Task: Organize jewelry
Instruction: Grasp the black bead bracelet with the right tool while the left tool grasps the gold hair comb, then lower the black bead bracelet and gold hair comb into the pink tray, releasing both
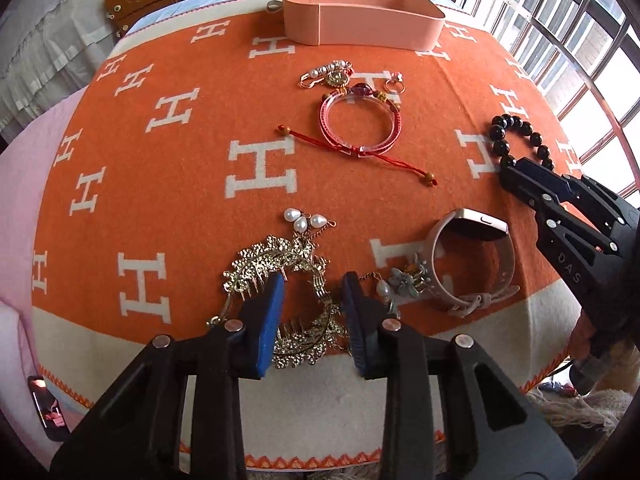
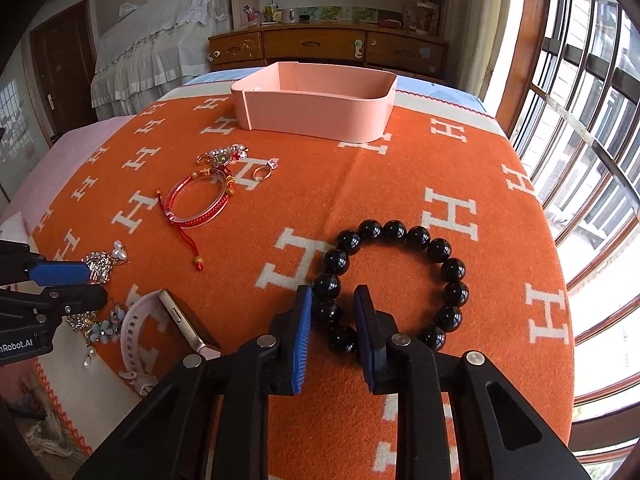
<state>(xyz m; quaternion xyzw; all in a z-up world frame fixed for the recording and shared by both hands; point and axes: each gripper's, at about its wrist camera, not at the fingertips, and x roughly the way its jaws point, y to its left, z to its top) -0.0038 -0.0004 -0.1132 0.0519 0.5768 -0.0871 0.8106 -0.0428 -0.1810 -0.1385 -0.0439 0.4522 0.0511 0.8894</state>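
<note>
Orange blanket [image 1: 192, 184] woven with repeated white "H" motifs, bearing the jewelry; right gripper [image 2: 333, 320] body embossed "DAS" in the left wrist view; left gripper [image 1: 313, 312] carrying a label ending "nRobot.AI" in the right wrist view. Left gripper low over the near edge of the blanket, jaws parted and holding nothing, the gold filigree hair comb [image 1: 280, 280] with pearl drops lying between and beneath its blue pads [image 1: 270, 328]. Right gripper reaching in from the window side, jaws parted astride the near arc of the black bead bracelet [image 2: 394, 276], one bead between the pads; contact cannot be told. Pink-strapped smartwatch [image 1: 476, 256] and flower brooch [image 1: 408, 280] between the two grippers; red cord bangle [image 1: 360, 128], pearl clip [image 1: 326, 74] and ring [image 1: 394, 82] farther back; open pink box [image 1: 360, 16] at the far edge of the blanket.
</note>
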